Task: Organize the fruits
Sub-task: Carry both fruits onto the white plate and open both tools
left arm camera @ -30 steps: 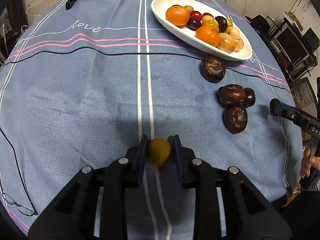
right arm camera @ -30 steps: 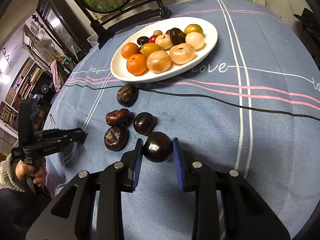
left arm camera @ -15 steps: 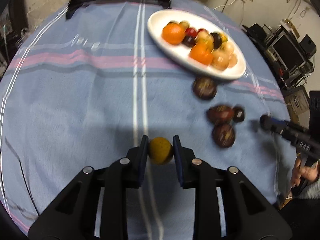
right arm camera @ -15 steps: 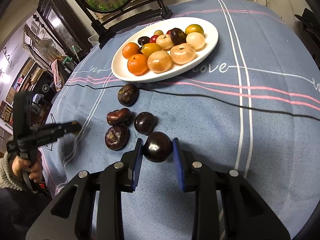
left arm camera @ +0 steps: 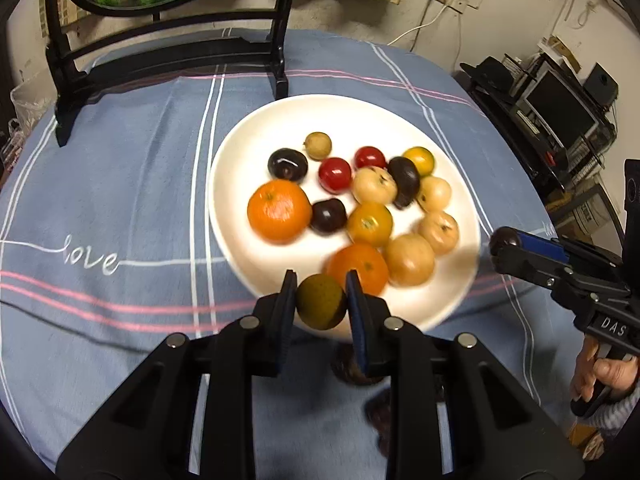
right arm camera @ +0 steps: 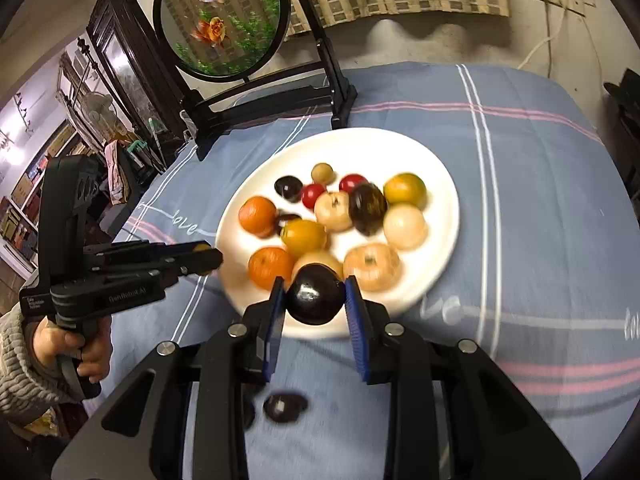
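A white oval plate (left arm camera: 256, 140) (right arm camera: 444, 168) on the blue tablecloth holds several fruits: oranges, pale, red and dark ones. My left gripper (left arm camera: 321, 296) is shut on a small yellow-green fruit (left arm camera: 320, 295) and holds it over the plate's near rim. My right gripper (right arm camera: 316, 300) is shut on a dark purple fruit (right arm camera: 315, 298), also over the plate's near rim. Each gripper shows in the other's view: the right one (left arm camera: 505, 242), the left one (right arm camera: 208, 258).
Dark fruits lie on the cloth below the grippers (left arm camera: 352, 366) (right arm camera: 285, 407). A black stand with a round fish picture (right arm camera: 222, 20) stands behind the plate. A desk with a monitor (left arm camera: 560, 108) is off the table's right side.
Both grippers have lifted their fruits off the cloth and moved forward to the plate's near rim. The plate now fills the middle of both views.
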Demonstrator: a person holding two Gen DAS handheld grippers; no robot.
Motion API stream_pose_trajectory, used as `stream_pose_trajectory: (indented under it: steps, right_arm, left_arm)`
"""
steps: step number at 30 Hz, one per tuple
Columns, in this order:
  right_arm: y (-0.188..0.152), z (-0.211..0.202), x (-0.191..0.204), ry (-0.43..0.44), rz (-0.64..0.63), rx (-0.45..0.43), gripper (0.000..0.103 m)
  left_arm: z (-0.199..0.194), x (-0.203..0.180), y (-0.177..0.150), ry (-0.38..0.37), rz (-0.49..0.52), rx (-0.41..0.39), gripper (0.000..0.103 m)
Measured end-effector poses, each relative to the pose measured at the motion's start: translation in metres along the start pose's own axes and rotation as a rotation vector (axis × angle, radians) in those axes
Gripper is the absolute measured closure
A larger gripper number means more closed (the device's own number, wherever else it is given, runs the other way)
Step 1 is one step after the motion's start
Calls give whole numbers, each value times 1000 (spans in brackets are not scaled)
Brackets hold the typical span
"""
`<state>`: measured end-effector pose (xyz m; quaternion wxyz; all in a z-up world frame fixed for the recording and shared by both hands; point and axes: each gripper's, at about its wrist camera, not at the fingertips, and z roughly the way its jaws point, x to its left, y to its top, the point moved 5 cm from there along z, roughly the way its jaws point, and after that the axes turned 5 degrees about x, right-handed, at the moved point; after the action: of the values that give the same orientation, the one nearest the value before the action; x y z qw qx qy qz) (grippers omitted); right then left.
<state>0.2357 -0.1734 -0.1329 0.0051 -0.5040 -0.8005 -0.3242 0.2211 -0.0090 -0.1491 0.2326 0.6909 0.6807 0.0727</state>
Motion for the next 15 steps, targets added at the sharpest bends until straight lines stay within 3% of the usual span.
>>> stream_pose_trajectory:
  steps: [6,7,8,10,14,15]
  right_arm:
    - [19,32,-14,3,40,12,72]
    - [20,35,-17,12,59,21,71]
    - [21,38,-20,18,90,35,71]
    - [20,35,-25,32,132,26,71]
    - [1,10,-32,67,196,-26,68]
    - [-5,3,-33,71,209,-42,53]
  left_arm:
    - [24,4,14,-8,-5,17,78]
    - [26,4,16,-2,-6,15,74]
    - [27,4,15,-2,-9,16,60]
    - [24,6,15,9,-28,-4,41]
    - [14,14,4,12,-62,9,37]
    - [12,16,0,14,-69,16,35]
